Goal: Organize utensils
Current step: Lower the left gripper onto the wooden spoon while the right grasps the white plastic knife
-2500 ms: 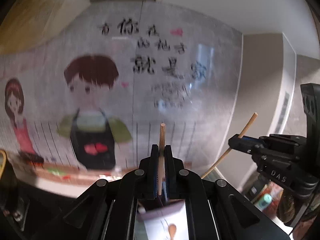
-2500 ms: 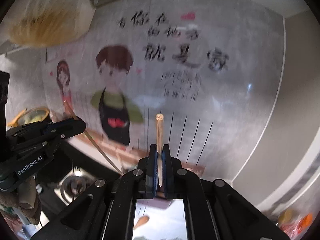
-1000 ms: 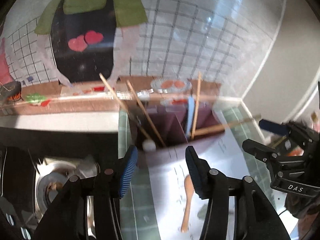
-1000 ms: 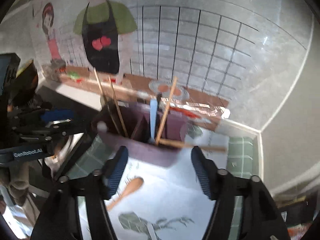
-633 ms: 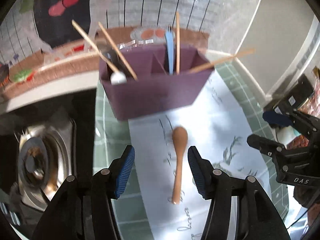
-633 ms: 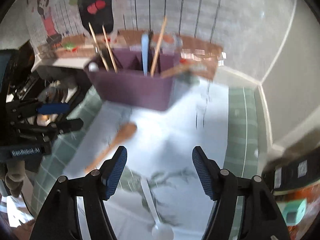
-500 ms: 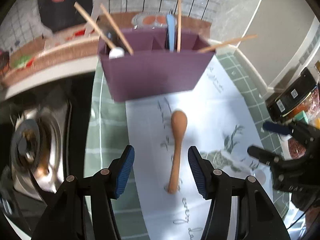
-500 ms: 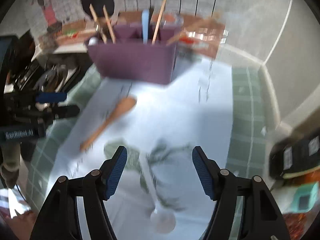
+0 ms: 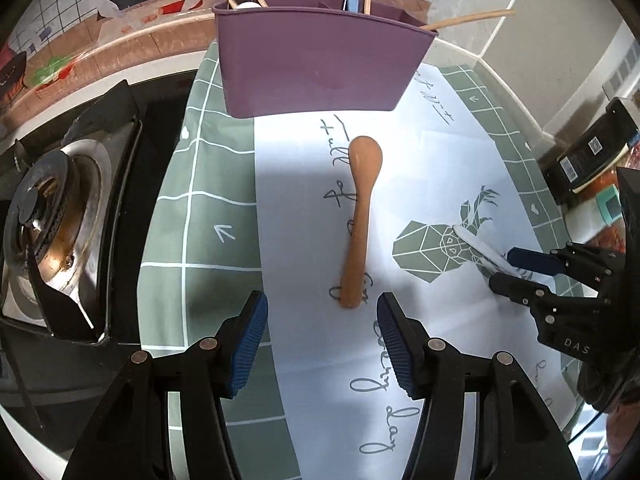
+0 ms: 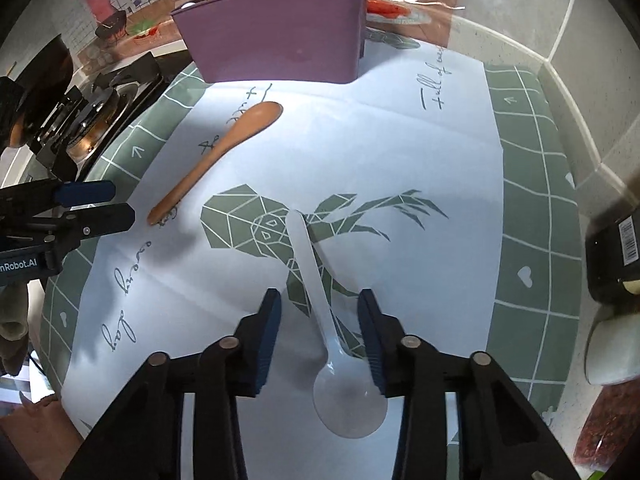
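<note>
A wooden spoon [image 9: 360, 216] lies on the white printed sheet [image 9: 432, 168], bowl toward the purple utensil holder [image 9: 320, 68]. My left gripper [image 9: 320, 320] stands open just behind its handle end, pads apart from it. A white plastic spoon [image 10: 316, 288] lies handle-forward between the fingers of my right gripper [image 10: 319, 312]; its jaws are closing, with gaps still showing at both pads. The holder [image 10: 276, 36] contains chopsticks, a blue utensil and a metal spoon. Each view shows the other gripper: right gripper [image 9: 510, 270], left gripper [image 10: 118, 202] beside the wooden spoon [image 10: 224, 148].
A gas stove burner [image 9: 52, 216] sits left of the green checked mat [image 9: 200, 216]. A dark jar [image 9: 588, 156] and packets crowd the right edge. A tiled wall with a cartoon sticker runs behind the holder.
Both grippers held chopsticks up high, then left them in the holder and came down to the mat. The right jaws have narrowed around the white spoon.
</note>
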The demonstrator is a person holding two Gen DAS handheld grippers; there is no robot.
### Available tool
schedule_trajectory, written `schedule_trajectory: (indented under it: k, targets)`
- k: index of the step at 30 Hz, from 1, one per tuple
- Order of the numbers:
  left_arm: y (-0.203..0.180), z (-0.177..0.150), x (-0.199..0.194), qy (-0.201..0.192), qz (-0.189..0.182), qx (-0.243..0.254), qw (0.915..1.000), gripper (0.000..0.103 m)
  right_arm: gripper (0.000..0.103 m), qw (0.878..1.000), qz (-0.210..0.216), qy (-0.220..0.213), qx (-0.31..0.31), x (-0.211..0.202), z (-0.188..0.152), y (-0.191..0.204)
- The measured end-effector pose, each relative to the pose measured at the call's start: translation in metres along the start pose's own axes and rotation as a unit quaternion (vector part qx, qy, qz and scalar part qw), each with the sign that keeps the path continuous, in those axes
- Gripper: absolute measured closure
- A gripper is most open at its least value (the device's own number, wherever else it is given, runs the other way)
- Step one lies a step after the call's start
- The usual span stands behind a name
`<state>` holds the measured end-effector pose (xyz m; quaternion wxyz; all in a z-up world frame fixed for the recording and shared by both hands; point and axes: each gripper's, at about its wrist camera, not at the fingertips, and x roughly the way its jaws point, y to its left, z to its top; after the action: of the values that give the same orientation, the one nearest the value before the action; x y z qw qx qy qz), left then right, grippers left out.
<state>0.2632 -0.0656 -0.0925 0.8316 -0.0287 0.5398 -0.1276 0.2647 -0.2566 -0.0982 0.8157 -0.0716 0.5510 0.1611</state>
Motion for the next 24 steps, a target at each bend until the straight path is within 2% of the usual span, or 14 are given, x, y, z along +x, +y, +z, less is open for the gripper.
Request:
schedule_trajectory:
  k: [1, 2, 3, 4, 11, 16, 24]
  targets:
    - [-0.001, 0.001, 0.001, 0.001, -0.001, 0.002, 1.0, 0.045, 0.075, 1.0, -0.001, 0.002, 0.0, 0.0, -0.001, 0.0]
    - [-0.003, 0.003, 0.001, 0.001, -0.003, 0.006, 1.0, 0.045, 0.082, 1.0, -0.003, 0.004, -0.001, -0.001, -0.002, 0.0]
    - [-0.005, 0.005, 0.002, 0.0, -0.004, 0.01, 0.9999, 0.045, 0.093, 1.0, -0.004, 0.005, -0.002, -0.002, -0.002, 0.001]
    - [-0.009, 0.008, 0.003, -0.001, -0.006, 0.016, 0.9999, 0.045, 0.095, 1.0, -0.002, 0.006, -0.001, -0.004, -0.003, 0.001]
    - [-0.035, 0.049, 0.02, 0.003, 0.006, 0.059, 0.9982, 0.045, 0.096, 1.0, -0.005, -0.01, 0.014, -0.019, -0.012, -0.011]
    - [-0.048, 0.073, 0.033, 0.021, 0.0, 0.074, 0.997, 0.045, 0.096, 0.999, -0.006, -0.023, 0.044, -0.032, -0.017, -0.029]
    - [-0.064, 0.088, 0.055, 0.041, 0.004, 0.102, 0.994, 0.045, 0.096, 0.994, 0.009, -0.044, 0.098, -0.052, -0.028, -0.054]
